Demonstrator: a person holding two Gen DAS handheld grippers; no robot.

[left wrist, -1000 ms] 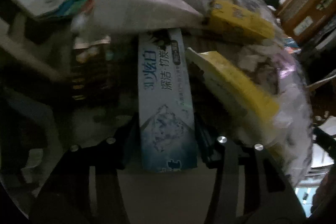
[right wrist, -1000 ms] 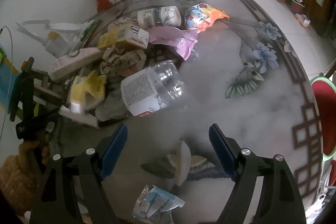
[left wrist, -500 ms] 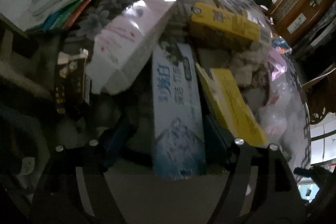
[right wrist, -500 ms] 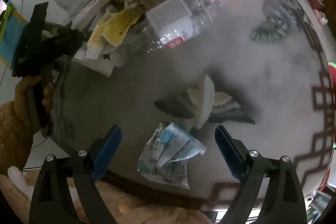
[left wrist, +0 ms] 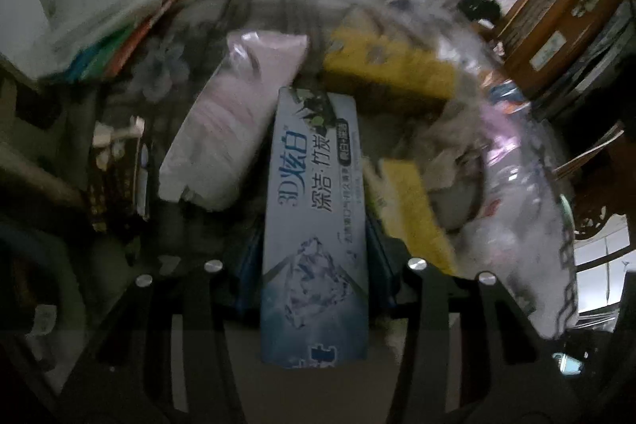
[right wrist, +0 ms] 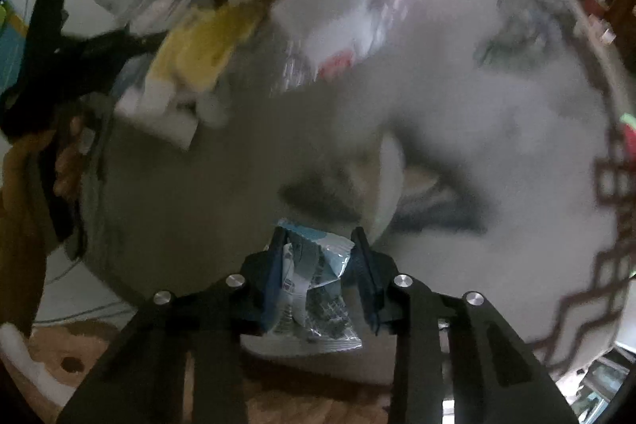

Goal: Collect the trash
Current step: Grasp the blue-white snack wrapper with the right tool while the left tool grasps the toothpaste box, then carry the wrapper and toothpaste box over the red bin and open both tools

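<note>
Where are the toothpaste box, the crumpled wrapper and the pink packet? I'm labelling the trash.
toothpaste box (left wrist: 314, 225), left wrist view, middle of its printed face
crumpled wrapper (right wrist: 314, 277), right wrist view, its crinkled centre
pink packet (left wrist: 234, 114), left wrist view, its midsection

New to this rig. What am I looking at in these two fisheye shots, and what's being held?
There is no robot here. A person carries a handheld two-finger gripper in each hand, and each gripper has a camera looking forward along its fingers.

In the left view, the left gripper has its jaws closing on a long pale blue toothpaste box. Behind it lie a pink-white packet and a yellow carton.

In the right view, the right gripper has its jaws closing on a crumpled blue-and-clear plastic wrapper at the edge of the grey marble-patterned table. Further back is a blurred trash pile, including a clear plastic bottle.
</note>
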